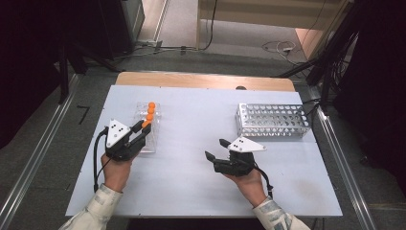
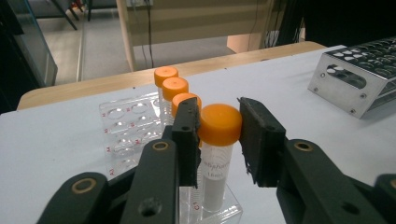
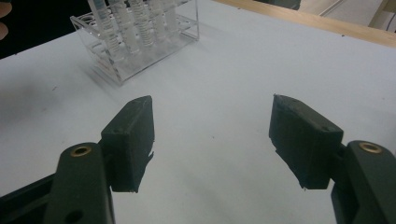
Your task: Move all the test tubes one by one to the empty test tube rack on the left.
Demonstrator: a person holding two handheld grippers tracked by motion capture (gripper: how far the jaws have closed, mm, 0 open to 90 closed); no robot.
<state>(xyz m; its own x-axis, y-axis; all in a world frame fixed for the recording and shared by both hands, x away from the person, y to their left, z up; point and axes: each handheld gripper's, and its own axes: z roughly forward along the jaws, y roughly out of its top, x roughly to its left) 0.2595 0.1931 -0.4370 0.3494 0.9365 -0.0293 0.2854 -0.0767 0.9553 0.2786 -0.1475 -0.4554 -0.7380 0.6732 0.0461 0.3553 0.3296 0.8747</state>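
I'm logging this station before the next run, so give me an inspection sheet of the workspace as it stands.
Surface: white table top, bare in the middle.
Job's things: four orange-capped tubes upright in a clear rack; the nearest tube sits between the left gripper's fingers.
Clutter: nothing seen.
Grippers: left gripper at the nearest cap, left finger touching, right finger just clear; right gripper open over bare table.
Other gear: empty metal rack at far right.
Cables: one trails from each gripper; more lie on the floor beyond.
Surroundings: grey floor, wooden panels, dark stands.
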